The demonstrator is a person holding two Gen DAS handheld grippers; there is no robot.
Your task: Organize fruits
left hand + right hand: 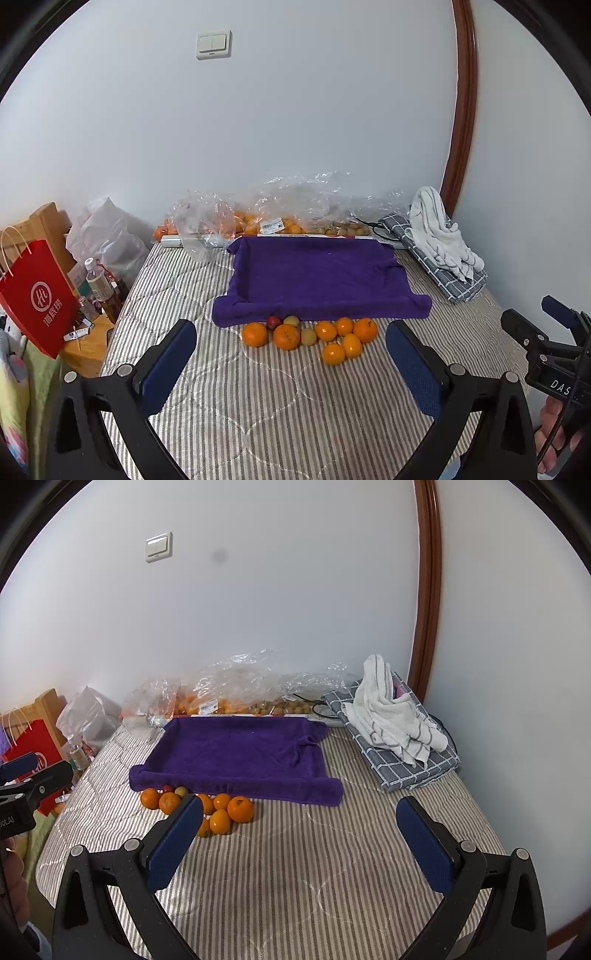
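Seven oranges (286, 336) lie loose on the striped bed (258, 398), clustered just beside the near edge of the purple towel (317, 280). Among them sit two small yellowish-green fruits (308, 336) and one small red fruit (273, 322), the red one touching the towel's hem. The oranges are bright, round and glossy, some showing a dark stem spot; they touch one another in a rough row, with two lying nearer to me. The towel is spread over a shallow tray shape, its edges turned up. Along the far wall, clear plastic bags (236, 218) hold more oranges and pale brown fruits, too many to count. At the far right a white striped cloth (391, 709) rests on a folded grey checked one (406, 764). My left gripper (291, 365) and right gripper (299, 838) both hover above the bed, jaws wide apart, gripping nothing.
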